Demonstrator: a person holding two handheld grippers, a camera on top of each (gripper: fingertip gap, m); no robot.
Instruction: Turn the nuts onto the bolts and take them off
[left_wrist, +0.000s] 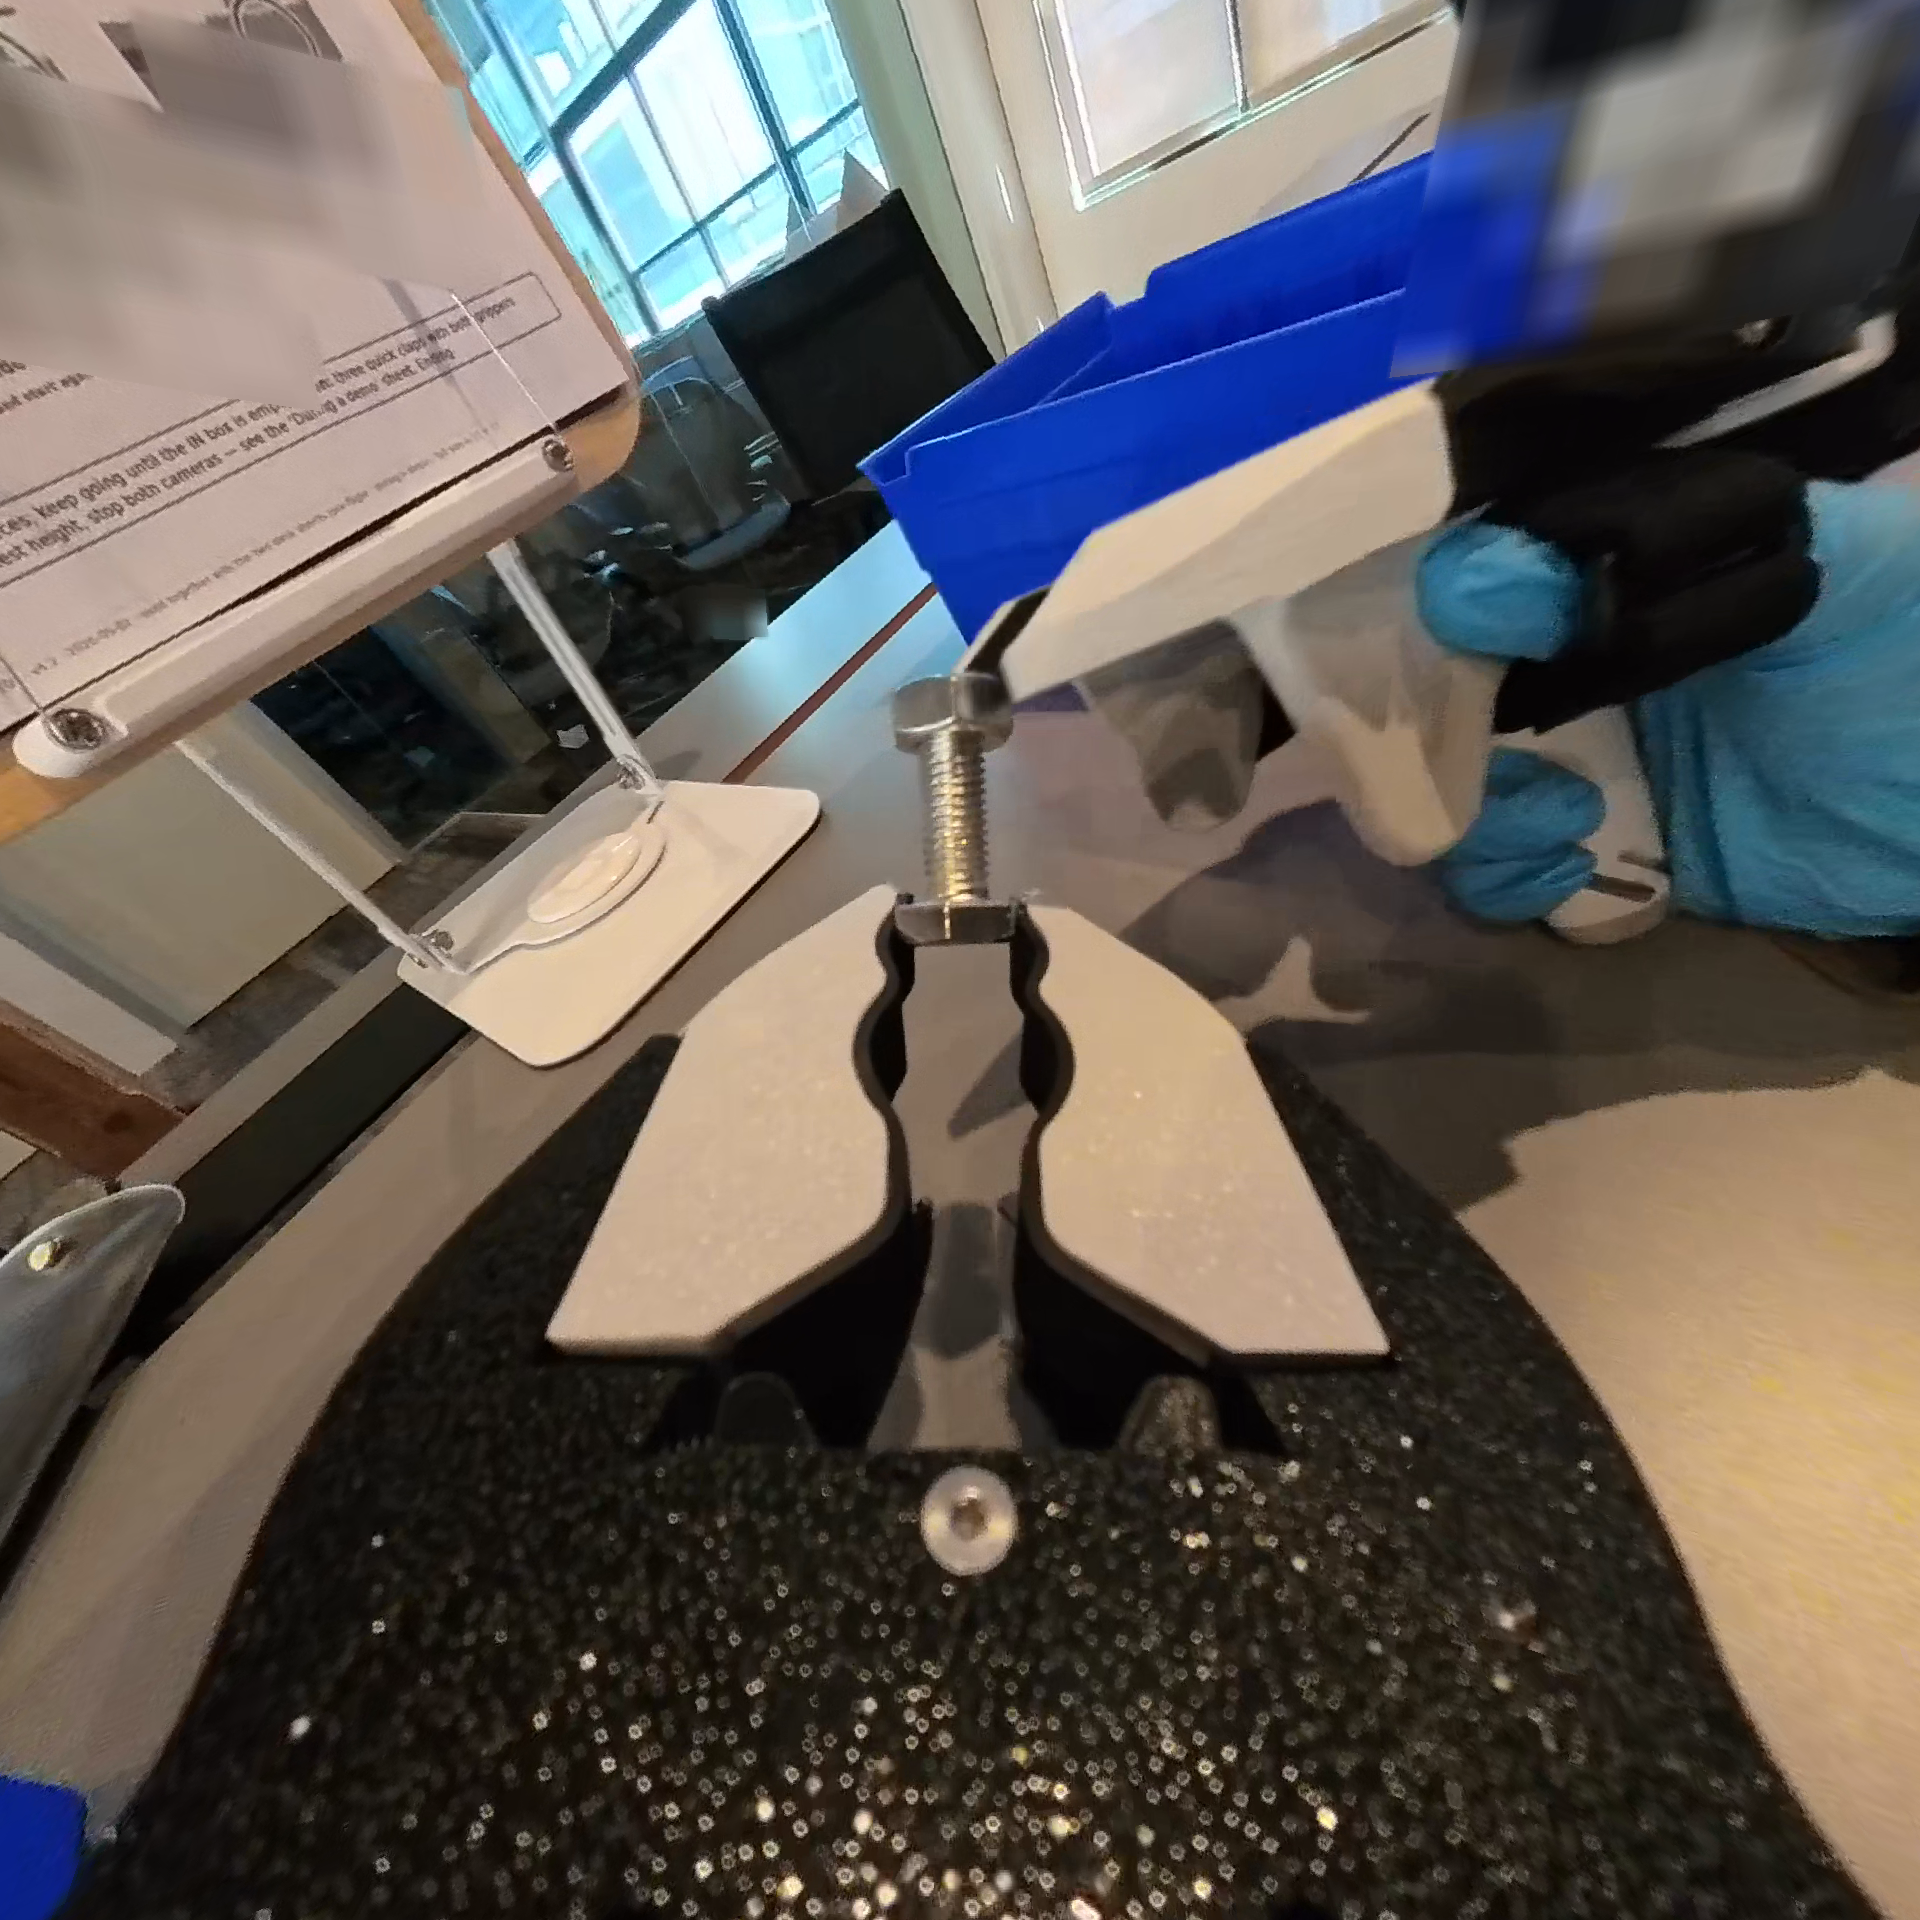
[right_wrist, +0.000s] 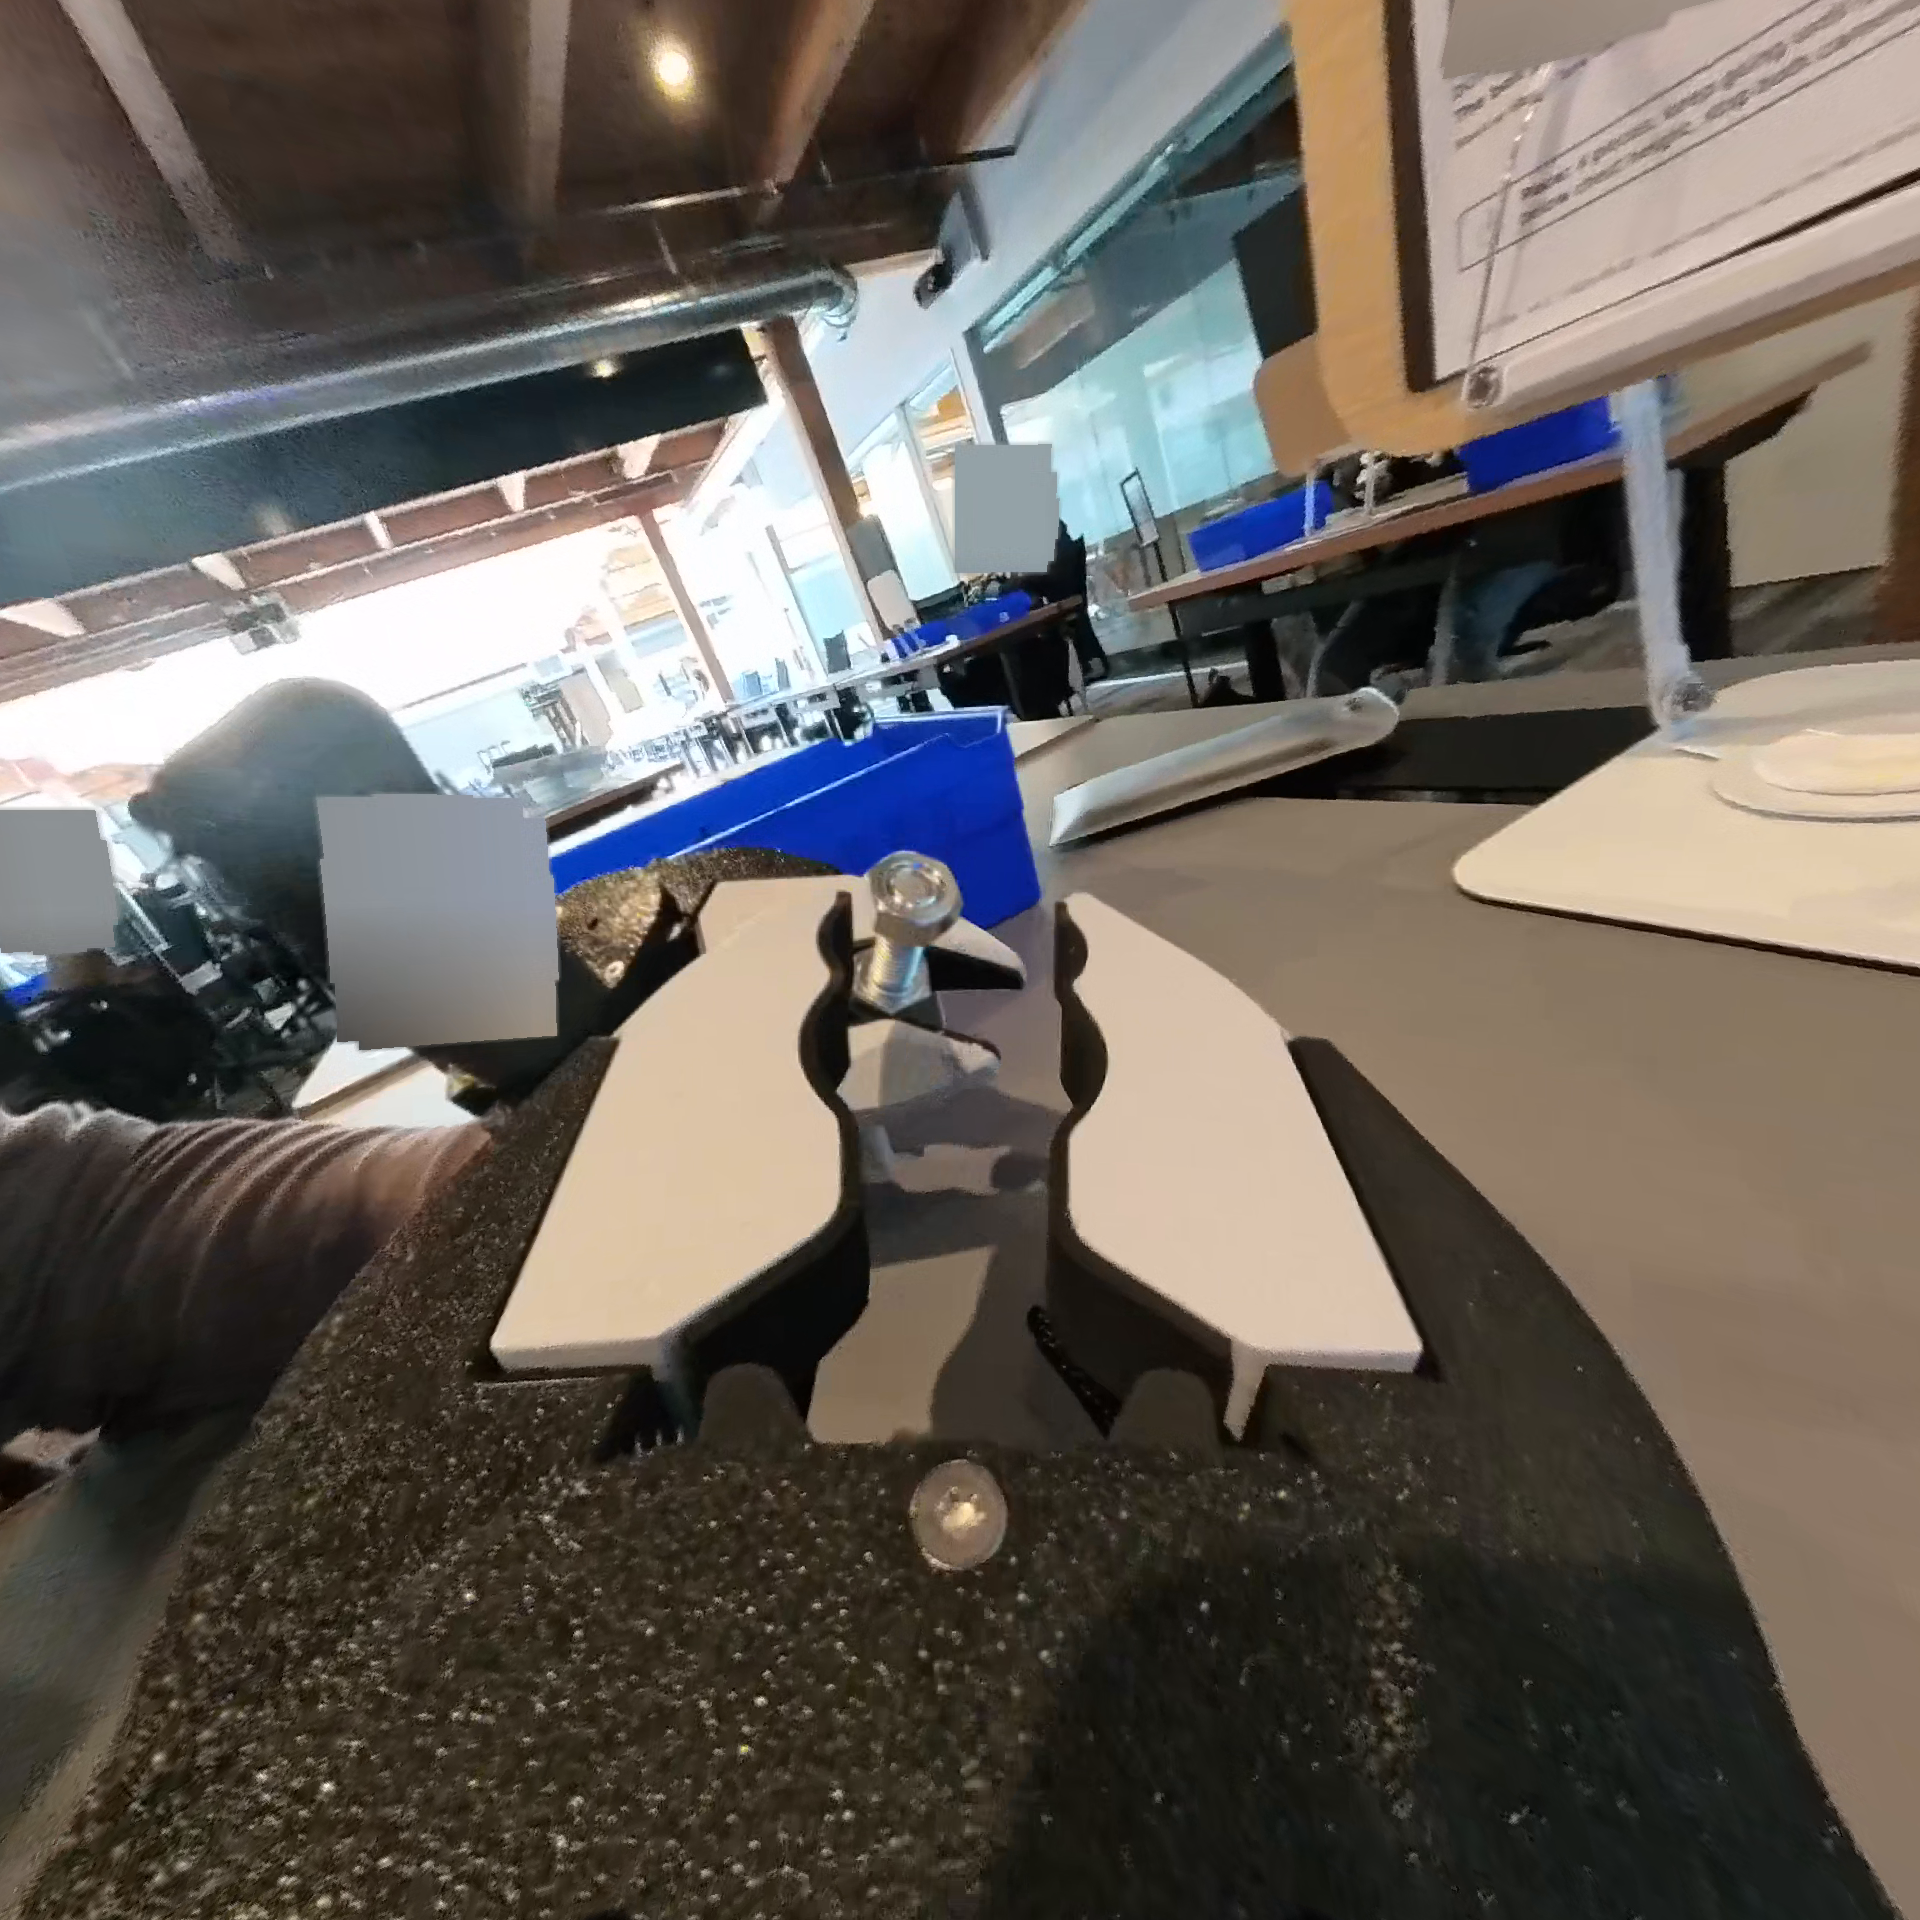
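Observation:
My left gripper (left_wrist: 959, 925) is shut on a silver nut (left_wrist: 959, 923) at its fingertips. A silver bolt (left_wrist: 948, 800) stands upright in the nut, head up. My right gripper (right_wrist: 951, 914) is open, and the bolt head (right_wrist: 914, 896) shows between its tips. In the left wrist view one of its white fingers (left_wrist: 1195, 551) reaches in from the right, its tip right by the bolt head; I cannot tell if it touches. In the right wrist view the nut (right_wrist: 891, 995) sits below the head, held by the left gripper's dark tips.
Blue bins (left_wrist: 1143, 416) stand behind the bolt, and another blue bin (right_wrist: 831, 821) is on the far side. A sign stand with a white base (left_wrist: 623, 914) is at the left of the grey table (left_wrist: 1558, 1195). A blue-gloved hand (left_wrist: 1766, 727) holds the right gripper. Some 4 centimetres of space lies between my two pairs of fingers.

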